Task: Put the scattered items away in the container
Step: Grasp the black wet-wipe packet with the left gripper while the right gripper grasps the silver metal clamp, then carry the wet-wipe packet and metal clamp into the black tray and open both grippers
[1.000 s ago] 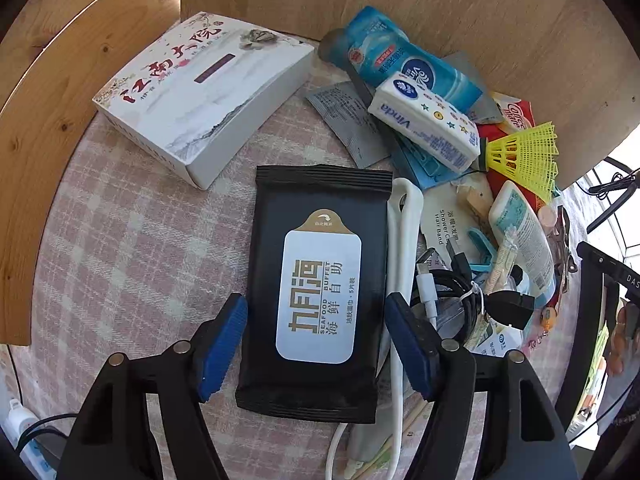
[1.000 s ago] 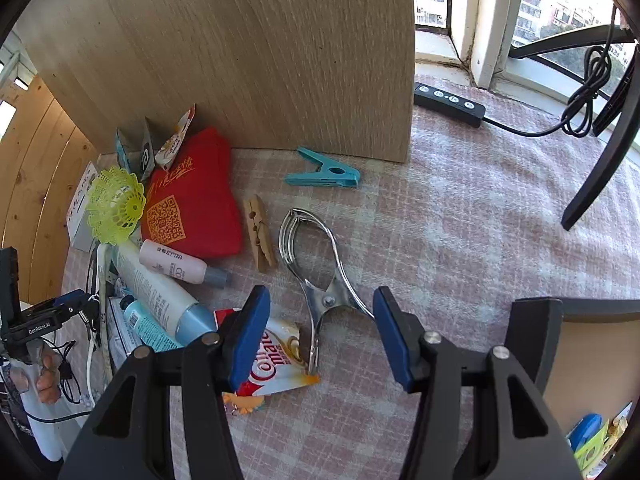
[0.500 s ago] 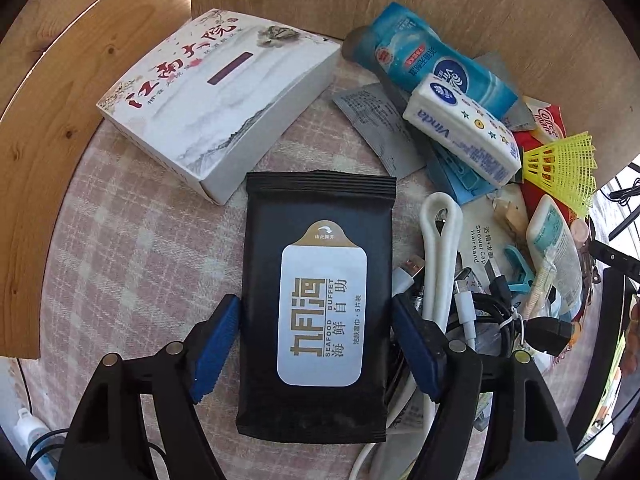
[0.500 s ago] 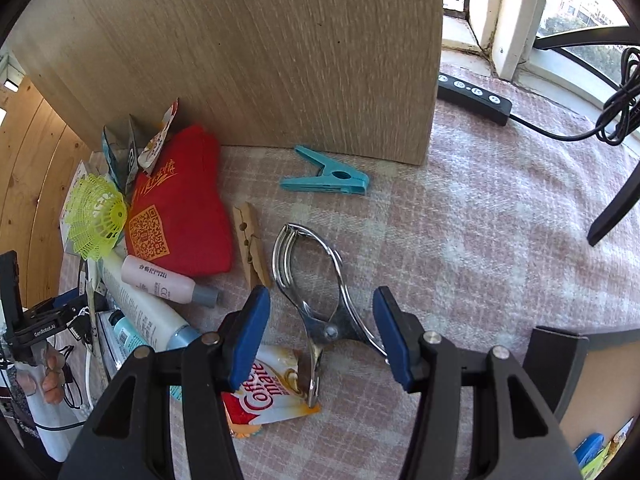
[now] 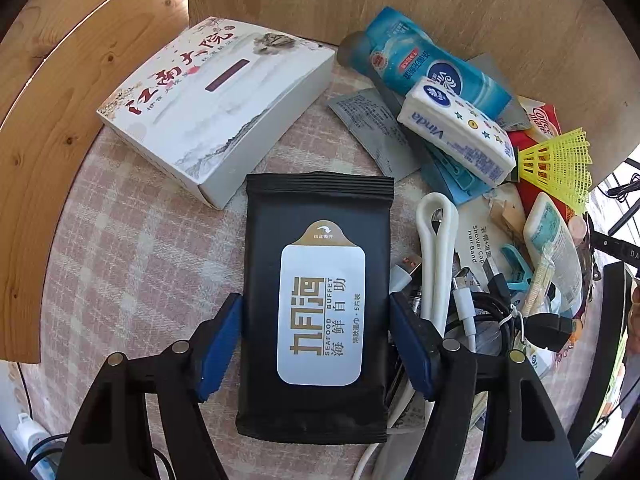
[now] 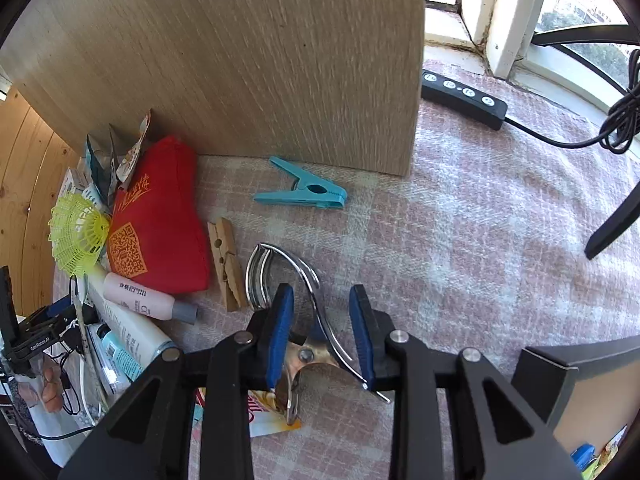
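A black wet-wipe pack [image 5: 318, 304] lies flat on the pink checked cloth. My left gripper [image 5: 316, 320] straddles it, jaws open, the blue pads [image 5: 222, 340] touching or nearly touching its two long edges. A large metal clip [image 6: 296, 300] lies on the cloth in the right wrist view. My right gripper [image 6: 322, 320] is over its pivot, jaws partly closed around it, with small gaps still showing. The container is a dark box [image 6: 576, 392] at the lower right.
A white tissue box [image 5: 216, 104], blue bottle [image 5: 432, 68], Vinda tissue pack [image 5: 456, 136], yellow shuttlecock [image 5: 560, 164] and tangled cables [image 5: 472, 308] crowd the left view. A red pouch [image 6: 156, 220], wooden peg [image 6: 226, 268], teal peg [image 6: 304, 194], wooden panel [image 6: 240, 60] and power strip [image 6: 464, 98] surround the clip.
My left gripper moved forward along the wipe pack and its jaws narrowed onto its sides. My right gripper advanced over the metal clip and its jaws closed in around it.
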Demonstrator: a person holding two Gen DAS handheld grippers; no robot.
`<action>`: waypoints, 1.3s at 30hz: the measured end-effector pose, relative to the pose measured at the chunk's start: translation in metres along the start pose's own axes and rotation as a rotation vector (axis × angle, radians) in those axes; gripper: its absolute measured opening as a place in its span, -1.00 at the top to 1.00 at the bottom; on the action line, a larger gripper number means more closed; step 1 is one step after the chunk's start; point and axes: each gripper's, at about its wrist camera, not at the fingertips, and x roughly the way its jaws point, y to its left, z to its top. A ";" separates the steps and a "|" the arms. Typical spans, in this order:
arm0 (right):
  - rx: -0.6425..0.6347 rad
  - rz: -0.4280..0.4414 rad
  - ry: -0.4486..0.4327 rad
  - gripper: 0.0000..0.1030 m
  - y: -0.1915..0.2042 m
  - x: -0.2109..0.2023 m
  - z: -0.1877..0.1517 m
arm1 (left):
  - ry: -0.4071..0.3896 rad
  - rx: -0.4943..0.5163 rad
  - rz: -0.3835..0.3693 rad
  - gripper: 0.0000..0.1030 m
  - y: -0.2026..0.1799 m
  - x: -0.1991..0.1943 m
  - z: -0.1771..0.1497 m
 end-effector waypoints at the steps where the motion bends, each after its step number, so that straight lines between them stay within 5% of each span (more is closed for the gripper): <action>1: -0.012 -0.012 -0.004 0.46 0.003 0.001 0.001 | -0.005 -0.003 0.000 -0.33 -0.003 0.001 -0.003; 6: -0.081 -0.120 -0.031 0.90 0.020 0.003 -0.005 | -0.019 -0.023 0.014 -0.16 -0.006 -0.009 -0.012; 23: 0.021 -0.024 -0.126 0.93 0.023 -0.044 -0.048 | -0.095 -0.087 0.043 -0.06 0.006 -0.065 -0.043; 31: 0.030 -0.029 -0.183 0.93 -0.001 -0.114 -0.080 | -0.162 -0.007 0.011 -0.06 0.013 -0.118 -0.050; 39: 0.105 -0.061 -0.244 0.93 -0.031 -0.146 -0.114 | -0.173 0.186 -0.074 -0.06 -0.100 -0.118 -0.046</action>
